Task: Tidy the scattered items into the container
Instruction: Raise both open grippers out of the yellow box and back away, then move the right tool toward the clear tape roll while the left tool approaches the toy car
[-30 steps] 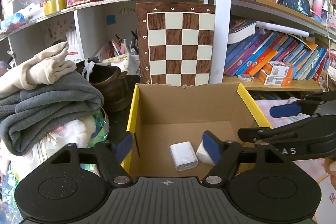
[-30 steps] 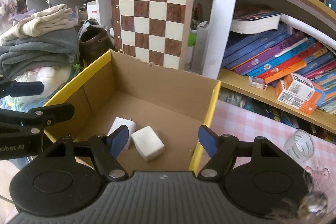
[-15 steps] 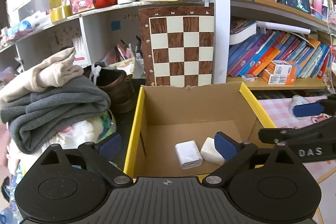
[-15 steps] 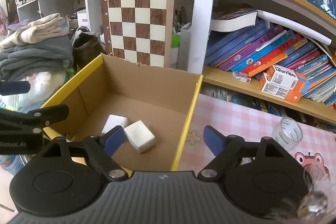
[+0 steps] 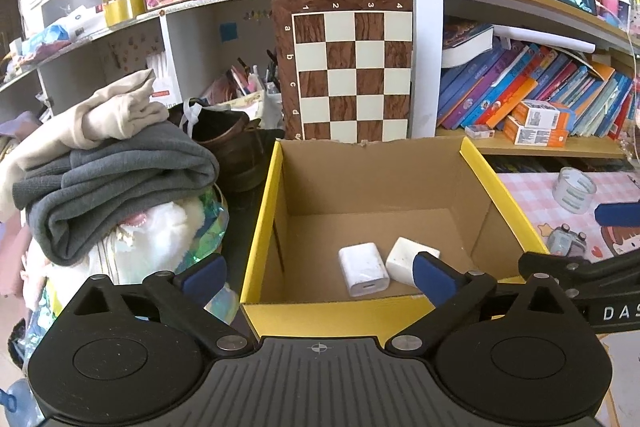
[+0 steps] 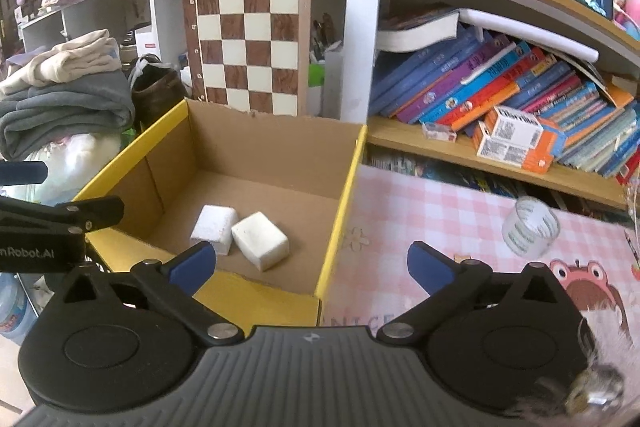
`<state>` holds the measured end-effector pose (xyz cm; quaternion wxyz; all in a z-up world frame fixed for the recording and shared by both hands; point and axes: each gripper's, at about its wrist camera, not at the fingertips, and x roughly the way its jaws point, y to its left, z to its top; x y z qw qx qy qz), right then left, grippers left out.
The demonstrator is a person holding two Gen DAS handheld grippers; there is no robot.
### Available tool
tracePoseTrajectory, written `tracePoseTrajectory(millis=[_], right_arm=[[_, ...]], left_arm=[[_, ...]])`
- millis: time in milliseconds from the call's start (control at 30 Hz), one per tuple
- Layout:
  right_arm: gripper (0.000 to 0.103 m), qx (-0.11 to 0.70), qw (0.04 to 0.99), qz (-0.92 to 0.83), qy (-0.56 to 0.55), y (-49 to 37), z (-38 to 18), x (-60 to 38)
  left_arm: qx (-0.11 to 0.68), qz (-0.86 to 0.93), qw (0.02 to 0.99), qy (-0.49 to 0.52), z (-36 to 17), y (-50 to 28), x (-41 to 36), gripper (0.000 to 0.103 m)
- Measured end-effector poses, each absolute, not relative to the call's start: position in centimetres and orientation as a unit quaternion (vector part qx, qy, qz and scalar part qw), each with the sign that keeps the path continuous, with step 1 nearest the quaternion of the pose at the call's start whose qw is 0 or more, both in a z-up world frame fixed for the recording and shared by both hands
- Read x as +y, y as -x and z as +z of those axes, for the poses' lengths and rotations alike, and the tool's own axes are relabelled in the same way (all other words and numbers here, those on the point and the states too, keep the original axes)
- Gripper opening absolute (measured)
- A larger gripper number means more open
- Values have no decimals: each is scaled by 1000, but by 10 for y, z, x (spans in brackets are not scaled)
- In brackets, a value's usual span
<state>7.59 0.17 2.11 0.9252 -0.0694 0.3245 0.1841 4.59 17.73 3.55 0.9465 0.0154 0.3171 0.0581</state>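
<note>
Right wrist view: I am holding my right gripper point(image 6: 311, 262) and left gripper point(image 5: 319, 273) wide open, empty, above the box's point(image 6: 342, 203) near edge, two chargers point(image 6: 260, 239) lying inside.

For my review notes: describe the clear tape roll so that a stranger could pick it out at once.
Start at the yellow-edged cardboard box and move right onto the pink checked tablecloth. The tape roll lies alone there, below the bookshelf. It is the only see-through ring, unlike the two white chargers inside the box.

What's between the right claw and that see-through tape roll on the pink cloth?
Nothing. In the right wrist view, only bare pink checked tablecloth lies between the open right claw and the tape roll.
</note>
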Motion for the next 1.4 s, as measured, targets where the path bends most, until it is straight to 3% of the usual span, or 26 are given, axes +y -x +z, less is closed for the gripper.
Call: tracePoseTrajectory(millis=[1400], right_arm=[[103,358,920,158,26,-61,2,-86]], left_arm=[[334,68,940,-8,33,-40,110,101]])
